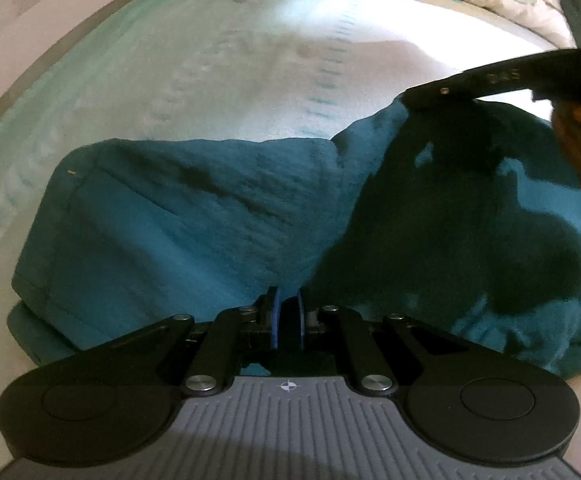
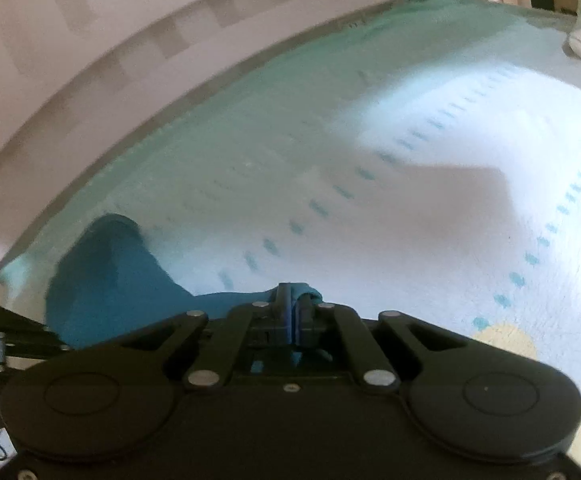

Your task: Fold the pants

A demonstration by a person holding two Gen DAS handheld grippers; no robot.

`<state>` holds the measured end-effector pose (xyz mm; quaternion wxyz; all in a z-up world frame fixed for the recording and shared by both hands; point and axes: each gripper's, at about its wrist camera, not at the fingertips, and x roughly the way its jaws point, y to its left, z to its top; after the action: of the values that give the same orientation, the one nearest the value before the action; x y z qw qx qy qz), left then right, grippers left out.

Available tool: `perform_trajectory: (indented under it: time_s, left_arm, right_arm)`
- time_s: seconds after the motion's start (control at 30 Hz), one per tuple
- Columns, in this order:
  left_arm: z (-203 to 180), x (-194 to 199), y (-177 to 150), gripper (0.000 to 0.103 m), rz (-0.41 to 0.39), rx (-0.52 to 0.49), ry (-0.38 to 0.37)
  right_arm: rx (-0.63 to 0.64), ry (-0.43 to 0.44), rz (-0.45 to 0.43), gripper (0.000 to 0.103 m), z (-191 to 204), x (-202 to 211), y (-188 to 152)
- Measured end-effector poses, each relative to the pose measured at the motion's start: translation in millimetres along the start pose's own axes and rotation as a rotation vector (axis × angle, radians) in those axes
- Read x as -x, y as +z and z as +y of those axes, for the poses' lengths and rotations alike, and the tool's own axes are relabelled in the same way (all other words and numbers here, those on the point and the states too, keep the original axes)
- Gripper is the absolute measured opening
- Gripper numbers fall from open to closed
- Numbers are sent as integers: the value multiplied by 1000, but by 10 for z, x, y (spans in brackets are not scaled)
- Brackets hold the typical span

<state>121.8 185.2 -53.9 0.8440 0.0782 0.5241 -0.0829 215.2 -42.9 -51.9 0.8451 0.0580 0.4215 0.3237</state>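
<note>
Teal pants (image 1: 194,216) soft, limp on bed (image 1: 250,64); we pinch edges, left gripper (image 1: 286,316) and right gripper (image 2: 296,312) both clamped on cloth.

Both views are soft and slightly motion-blurred, with strong fisheye bending at the rims. Light is dim and cool, with a washed-out bright patch on the bedspread (image 2: 430,136) toward the bed's far edge. A heavy dark shadow lies across the right part of the pants (image 1: 194,216).
</note>
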Motion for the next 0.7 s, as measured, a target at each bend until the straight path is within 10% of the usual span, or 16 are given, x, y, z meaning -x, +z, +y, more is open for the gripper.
perform_trajectory:
  time_s: [0.57,0.7]
  left_arm:
    - [712,-111,126,10,18,78,194]
    - [793,-118,184,9,23,125,198]
  right_arm:
    - [-164,90,58,2,-376,-18,90]
    - [-237,40,34,31,-542,147,117]
